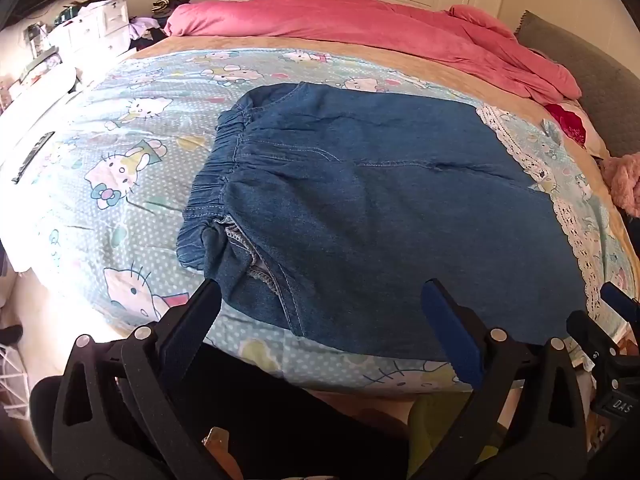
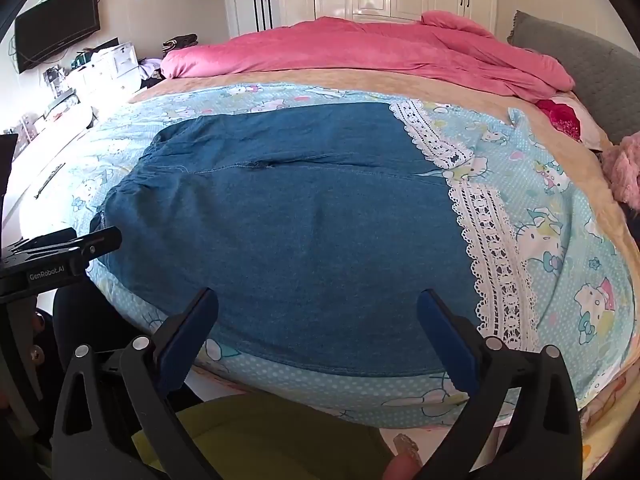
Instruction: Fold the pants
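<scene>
Blue denim pants [image 1: 360,200] lie flat on a light-blue cartoon-cat bedspread [image 1: 120,152], elastic waistband [image 1: 216,168] to the left, white lace cuffs [image 2: 492,248] to the right. In the right wrist view the pants [image 2: 300,216] fill the middle. My left gripper [image 1: 320,300] is open and empty, just above the pants' near edge by the waistband end. My right gripper [image 2: 318,308] is open and empty over the near edge toward the cuffs. The left gripper's body shows at the left of the right wrist view [image 2: 60,252].
A pink duvet [image 1: 380,28] is bunched at the far side of the bed. A grey headboard [image 2: 592,68] and a pink fluffy item [image 2: 624,172] are at the right. A cluttered white dresser [image 1: 92,28] and a wall TV [image 2: 56,28] stand at the left.
</scene>
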